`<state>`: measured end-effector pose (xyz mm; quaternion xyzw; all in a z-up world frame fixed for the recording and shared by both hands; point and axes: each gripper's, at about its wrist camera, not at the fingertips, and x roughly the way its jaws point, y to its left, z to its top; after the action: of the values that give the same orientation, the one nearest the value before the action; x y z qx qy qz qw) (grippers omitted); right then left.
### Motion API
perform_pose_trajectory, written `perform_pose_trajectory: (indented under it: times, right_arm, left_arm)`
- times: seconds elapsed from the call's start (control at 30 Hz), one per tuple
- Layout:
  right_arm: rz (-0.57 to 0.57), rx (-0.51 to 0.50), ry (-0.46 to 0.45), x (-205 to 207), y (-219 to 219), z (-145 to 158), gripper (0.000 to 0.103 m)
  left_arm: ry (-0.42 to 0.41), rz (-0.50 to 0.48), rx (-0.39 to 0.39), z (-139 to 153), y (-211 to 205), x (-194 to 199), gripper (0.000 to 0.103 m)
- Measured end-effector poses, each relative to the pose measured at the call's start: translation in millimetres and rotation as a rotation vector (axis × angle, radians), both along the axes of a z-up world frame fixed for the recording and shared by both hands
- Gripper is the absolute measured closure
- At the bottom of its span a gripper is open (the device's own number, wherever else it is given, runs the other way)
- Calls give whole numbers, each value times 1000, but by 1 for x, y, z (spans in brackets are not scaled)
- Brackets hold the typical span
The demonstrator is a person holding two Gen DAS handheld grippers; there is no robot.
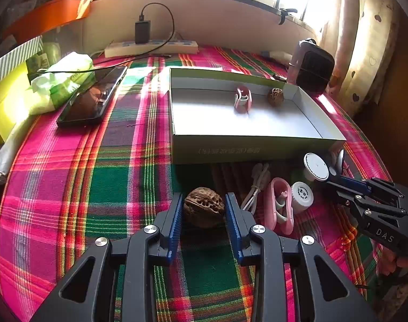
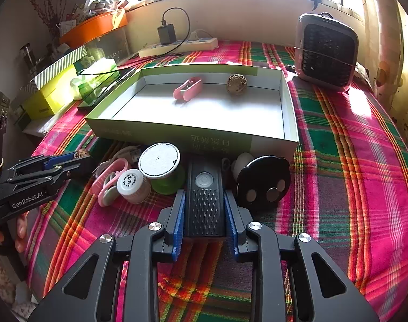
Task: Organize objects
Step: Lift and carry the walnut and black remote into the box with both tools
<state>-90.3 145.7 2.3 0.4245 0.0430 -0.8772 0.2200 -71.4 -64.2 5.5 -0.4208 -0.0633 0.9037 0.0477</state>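
My left gripper point(image 1: 204, 201) is shut on a brown walnut point(image 1: 204, 207) just above the plaid cloth. My right gripper point(image 2: 204, 198) is shut on a black remote-like device point(image 2: 204, 201) in front of the open box point(image 2: 177, 130). The box point(image 1: 252, 149) holds a pink clip point(image 1: 242, 99) and a second walnut point(image 1: 275, 96). In front of the box lie another pink clip point(image 1: 280, 205), a small white jar point(image 1: 301, 193), a white-lidded green spool point(image 2: 161, 167) and a black round disc point(image 2: 263, 181).
A phone point(image 1: 92, 99), a green tissue pack point(image 1: 61, 80) and a yellow box point(image 1: 5, 102) lie at the left. A power strip with charger point(image 1: 150, 45) sits at the back. A small fan heater point(image 2: 326, 51) stands at the back right.
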Motion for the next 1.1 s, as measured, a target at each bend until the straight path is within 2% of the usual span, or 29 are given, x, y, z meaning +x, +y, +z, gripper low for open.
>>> perform_pose_trajectory:
  times: [0.7,1.1]
  right_arm:
    - [-12,-12,4,5,2,3,75]
    - [-22,-32,19,9,4,9,75]
  left_arm:
    - [-1,-8,-26,1,7,2,74]
    - [42,-14,-42,15,11,8,74]
